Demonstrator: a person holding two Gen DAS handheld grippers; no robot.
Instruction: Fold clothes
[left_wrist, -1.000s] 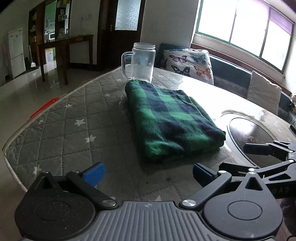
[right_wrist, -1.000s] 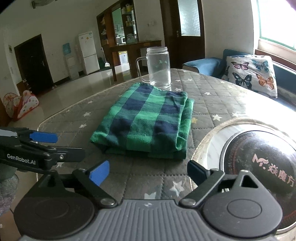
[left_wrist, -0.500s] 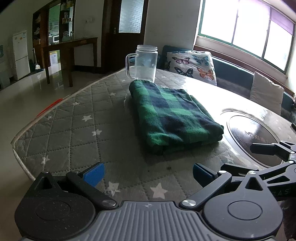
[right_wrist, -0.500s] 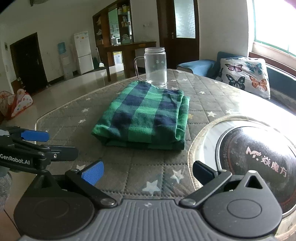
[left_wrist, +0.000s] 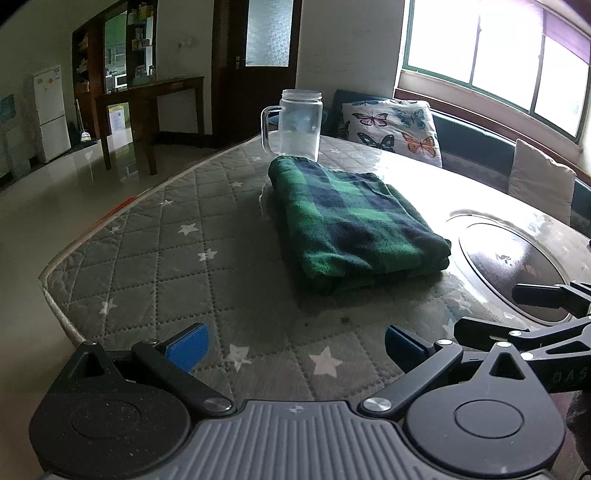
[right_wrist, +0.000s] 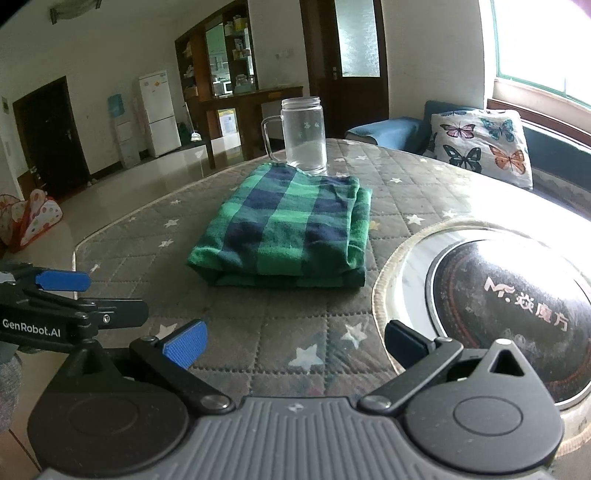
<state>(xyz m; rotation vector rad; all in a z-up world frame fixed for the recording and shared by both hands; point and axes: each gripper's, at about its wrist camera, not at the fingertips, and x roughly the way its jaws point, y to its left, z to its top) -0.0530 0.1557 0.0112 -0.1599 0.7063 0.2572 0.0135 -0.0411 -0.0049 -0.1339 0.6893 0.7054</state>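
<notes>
A green and navy plaid cloth (left_wrist: 351, 221) lies folded in a neat rectangle on the grey quilted star-pattern table cover (left_wrist: 177, 258). It also shows in the right wrist view (right_wrist: 288, 232). My left gripper (left_wrist: 295, 349) is open and empty, near the table's front edge, well short of the cloth. My right gripper (right_wrist: 295, 345) is open and empty, also short of the cloth. The right gripper shows at the right edge of the left wrist view (left_wrist: 546, 310), and the left gripper at the left edge of the right wrist view (right_wrist: 62, 299).
A clear glass mug (left_wrist: 295, 127) stands just behind the cloth, also in the right wrist view (right_wrist: 301, 136). A round dark hotplate (right_wrist: 509, 306) is set into the table at the right. A butterfly cushion (left_wrist: 395, 129) and a bench lie beyond. The table edge (left_wrist: 55, 295) is at the left.
Both grippers have drawn back and away from the folded cloth, which now looks smaller and farther. Both stay open. The cloth has not moved.
</notes>
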